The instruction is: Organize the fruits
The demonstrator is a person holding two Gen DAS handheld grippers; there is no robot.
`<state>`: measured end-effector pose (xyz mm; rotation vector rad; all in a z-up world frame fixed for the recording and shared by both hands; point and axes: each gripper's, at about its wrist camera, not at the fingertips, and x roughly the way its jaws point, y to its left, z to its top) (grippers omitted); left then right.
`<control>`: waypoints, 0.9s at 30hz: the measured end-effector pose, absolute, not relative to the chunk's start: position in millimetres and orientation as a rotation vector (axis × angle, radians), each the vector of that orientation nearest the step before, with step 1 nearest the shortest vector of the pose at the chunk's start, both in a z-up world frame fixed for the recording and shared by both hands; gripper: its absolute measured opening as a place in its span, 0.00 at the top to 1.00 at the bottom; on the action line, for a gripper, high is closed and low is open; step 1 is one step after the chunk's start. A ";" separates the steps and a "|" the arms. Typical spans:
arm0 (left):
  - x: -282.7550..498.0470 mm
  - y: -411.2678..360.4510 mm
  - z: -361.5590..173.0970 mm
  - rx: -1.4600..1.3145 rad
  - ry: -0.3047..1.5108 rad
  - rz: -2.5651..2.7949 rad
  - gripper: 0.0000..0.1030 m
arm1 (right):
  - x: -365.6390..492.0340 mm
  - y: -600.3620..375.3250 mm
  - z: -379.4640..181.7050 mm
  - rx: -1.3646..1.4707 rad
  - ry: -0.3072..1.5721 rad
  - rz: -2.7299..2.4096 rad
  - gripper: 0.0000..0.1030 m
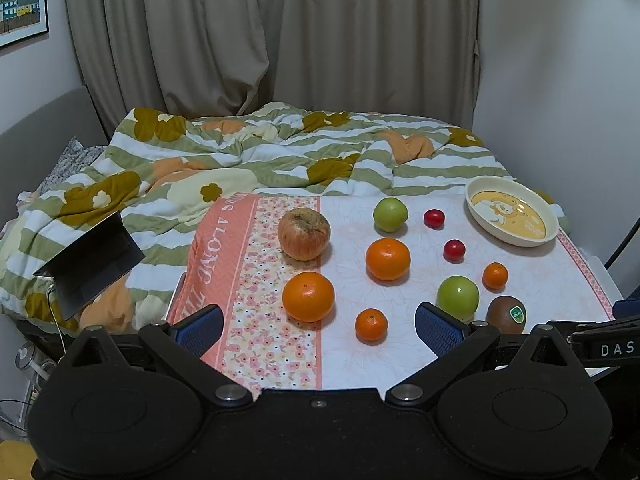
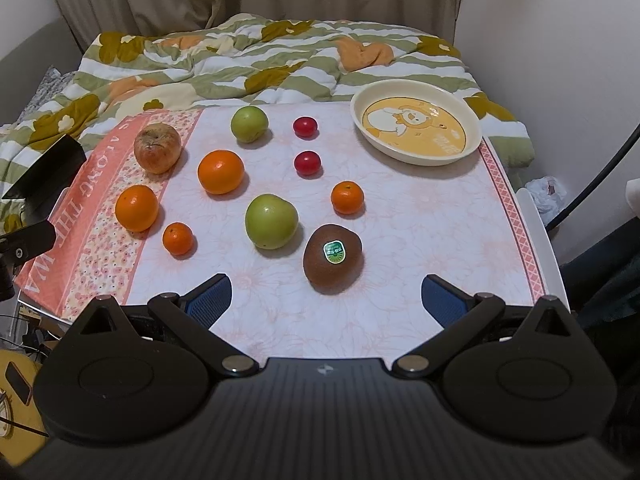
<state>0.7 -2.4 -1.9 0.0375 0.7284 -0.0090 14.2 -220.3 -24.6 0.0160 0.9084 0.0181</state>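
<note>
Indoors, floral tablecloth (image 2: 400, 220), striped duvet (image 1: 240, 152), beige curtains (image 1: 280, 40)

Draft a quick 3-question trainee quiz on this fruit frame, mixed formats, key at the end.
1. True or false: the plate already holds fruit.
2. Multiple choice: which fruit lies nearest the right tool? A) wrinkled apple B) kiwi C) far cherry tomato
3. Fill in: the kiwi carries a green ____ on top.

Key
1. False: the plate is bare, and all ten fruits sit on the tablecloth.
2. B: the kiwi lies just ahead of the open right tool. The left tool is open too and holds nothing.
3. Sticker.
</note>
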 end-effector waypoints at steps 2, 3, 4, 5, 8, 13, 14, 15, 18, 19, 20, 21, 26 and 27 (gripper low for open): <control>0.6 -2.7 -1.7 0.040 0.728 -0.007 0.00 | 14.7 -219.5 -25.0 0.016 0.910 0.021 0.00; 0.3 -2.9 -1.2 0.040 0.727 -0.006 0.00 | 14.7 -220.2 -25.1 0.015 0.910 0.024 0.00; 0.0 -3.0 -1.1 0.039 0.727 -0.005 0.00 | 14.8 -220.2 -25.1 0.015 0.910 0.024 0.00; -0.2 -2.9 -0.9 0.037 0.726 -0.005 0.00 | 14.8 -220.5 -25.1 0.015 0.910 0.024 0.00; 0.3 -3.5 -0.5 0.036 0.727 -0.004 0.00 | 14.8 -220.5 -25.0 0.016 0.910 0.023 0.00; 0.1 -4.2 0.6 0.029 0.722 -0.005 0.00 | 15.8 -219.8 -24.0 0.012 0.909 0.028 0.00; -0.1 -4.4 0.5 0.030 0.721 -0.004 0.00 | 15.8 -220.1 -24.0 0.013 0.909 0.028 0.00; 0.0 -4.9 0.6 0.031 0.721 -0.004 0.00 | 16.0 -219.6 -24.1 0.014 0.908 0.029 0.00; 0.1 -5.4 0.9 0.029 0.720 -0.004 0.00 | 15.9 -219.9 -23.9 0.013 0.909 0.028 0.00; -0.1 -5.1 0.6 0.030 0.720 -0.003 0.00 | 16.0 -219.8 -24.0 0.013 0.909 0.029 0.00; 0.3 -5.7 0.6 0.029 0.720 -0.003 0.00 | 16.0 -219.9 -24.0 0.013 0.909 0.029 0.00; 0.3 -5.7 0.6 0.029 0.720 -0.003 0.00 | 15.9 -219.9 -24.0 0.013 0.909 0.029 0.00; 0.1 -5.4 0.6 0.029 0.720 -0.004 0.00 | 16.1 -219.7 -24.1 0.014 0.908 0.028 0.00; 0.2 -5.5 0.6 0.029 0.720 -0.004 0.00 | 16.1 -219.6 -24.1 0.014 0.908 0.029 0.00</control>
